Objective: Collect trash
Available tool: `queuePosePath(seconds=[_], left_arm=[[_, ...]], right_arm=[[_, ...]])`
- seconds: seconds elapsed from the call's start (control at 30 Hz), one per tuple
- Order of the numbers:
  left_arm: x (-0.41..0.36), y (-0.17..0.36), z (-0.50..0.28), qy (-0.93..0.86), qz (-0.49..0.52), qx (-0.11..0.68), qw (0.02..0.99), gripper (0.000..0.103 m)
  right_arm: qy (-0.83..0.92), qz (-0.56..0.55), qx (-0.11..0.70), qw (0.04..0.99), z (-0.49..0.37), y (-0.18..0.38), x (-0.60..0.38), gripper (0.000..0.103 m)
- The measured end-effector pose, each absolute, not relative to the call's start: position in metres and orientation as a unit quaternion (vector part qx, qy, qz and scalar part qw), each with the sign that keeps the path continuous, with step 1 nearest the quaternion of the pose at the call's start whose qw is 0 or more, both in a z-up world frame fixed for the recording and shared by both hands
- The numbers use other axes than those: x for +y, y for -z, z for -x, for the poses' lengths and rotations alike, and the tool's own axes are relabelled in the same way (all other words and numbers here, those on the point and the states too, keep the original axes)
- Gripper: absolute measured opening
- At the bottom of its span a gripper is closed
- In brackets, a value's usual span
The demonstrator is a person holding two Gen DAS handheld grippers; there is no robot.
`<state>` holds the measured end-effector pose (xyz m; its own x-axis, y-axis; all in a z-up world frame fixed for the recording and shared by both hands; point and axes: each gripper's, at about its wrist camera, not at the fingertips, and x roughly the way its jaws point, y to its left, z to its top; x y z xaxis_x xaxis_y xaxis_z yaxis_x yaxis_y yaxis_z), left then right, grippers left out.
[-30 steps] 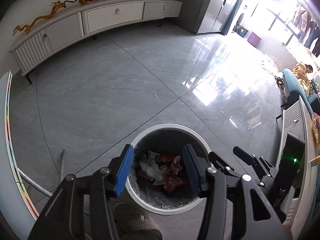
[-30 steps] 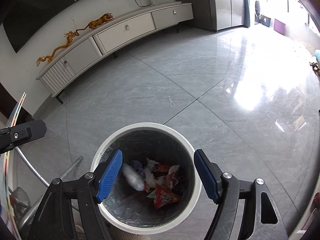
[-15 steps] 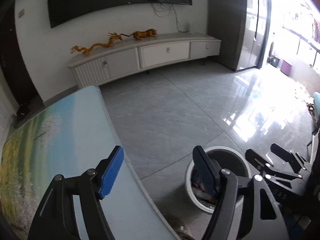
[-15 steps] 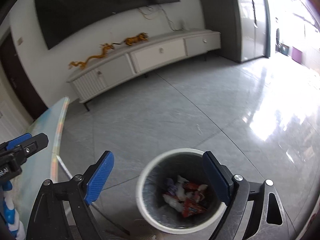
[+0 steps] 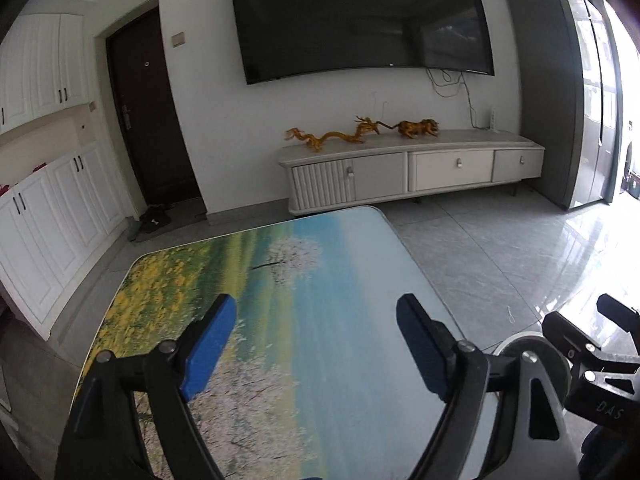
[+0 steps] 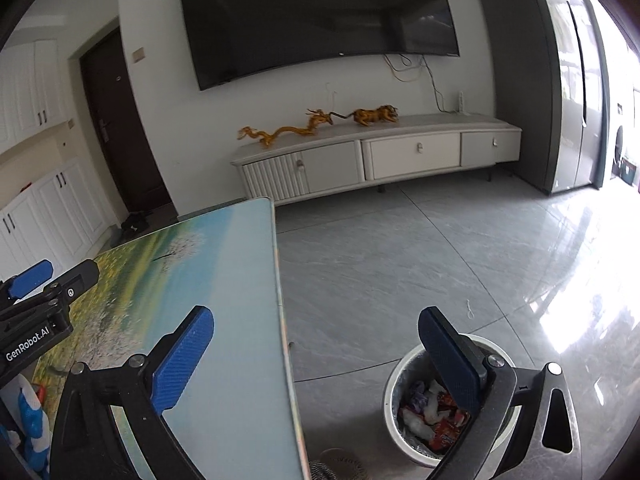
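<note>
Indoors, two handheld grippers are hovering over a living-room table (image 5: 328, 320) printed with a meadow-and-sky scene. Left gripper (image 5: 316, 344) is spreading its two blue-padded fingers (image 5: 208, 344) wide above the tabletop, released and gripping nothing. Right gripper (image 6: 316, 356) is likewise gaping, empty, one finger hanging over the table's edge and the other over one round white trash bin (image 6: 394, 392) standing on the grey tiled floor (image 6: 400, 264) just beside the table. Several crumpled wrappers (image 6: 432, 412), red and white among them, are lying inside the bin; their exact number cannot be told. In the left wrist view only a sliver of the bin's rim is showing behind the right gripper's body. Along the far wall one low white cabinet (image 5: 412, 168) is carrying two golden figurines (image 5: 332, 136), a dragon and a tiger, under one dark wall-mounted television (image 5: 360, 20).
</note>
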<state>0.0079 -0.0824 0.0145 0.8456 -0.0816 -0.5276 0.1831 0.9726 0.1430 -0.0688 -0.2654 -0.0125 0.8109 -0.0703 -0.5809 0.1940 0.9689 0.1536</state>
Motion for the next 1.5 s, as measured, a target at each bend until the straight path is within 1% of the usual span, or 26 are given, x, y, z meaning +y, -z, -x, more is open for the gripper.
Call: queuePosePath(seconds=[0.23, 0.3, 0.37, 0.6, 1.5], left_arm=[[-0.054, -0.020, 0.019, 0.063, -0.071, 0.250, 0.964, 0.084], [-0.047, -0.023, 0.026, 0.060, -0.069, 0.241, 0.966, 0.091], [-0.041, -0.025, 0.034, 0.060, -0.063, 0.233, 0.969, 0.095], [-0.025, -0.027, 0.046, 0.046, -0.053, 0.222, 0.973, 0.103], [-0.023, -0.010, 0.018, 0.035, -0.046, 0.259, 0.964, 0.103]], right_arm=[[0.068, -0.064, 0.281, 0.955, 0.079, 0.000, -0.232, 0.103], [0.070, -0.055, 0.275, 0.957, 0.084, -0.003, -0.225, 0.103], [0.072, -0.049, 0.269, 0.959, 0.087, -0.007, -0.221, 0.103], [0.080, -0.039, 0.258, 0.962, 0.093, -0.012, -0.208, 0.103], [0.111, -0.053, 0.291, 0.949, 0.077, 0.022, -0.224, 0.103]])
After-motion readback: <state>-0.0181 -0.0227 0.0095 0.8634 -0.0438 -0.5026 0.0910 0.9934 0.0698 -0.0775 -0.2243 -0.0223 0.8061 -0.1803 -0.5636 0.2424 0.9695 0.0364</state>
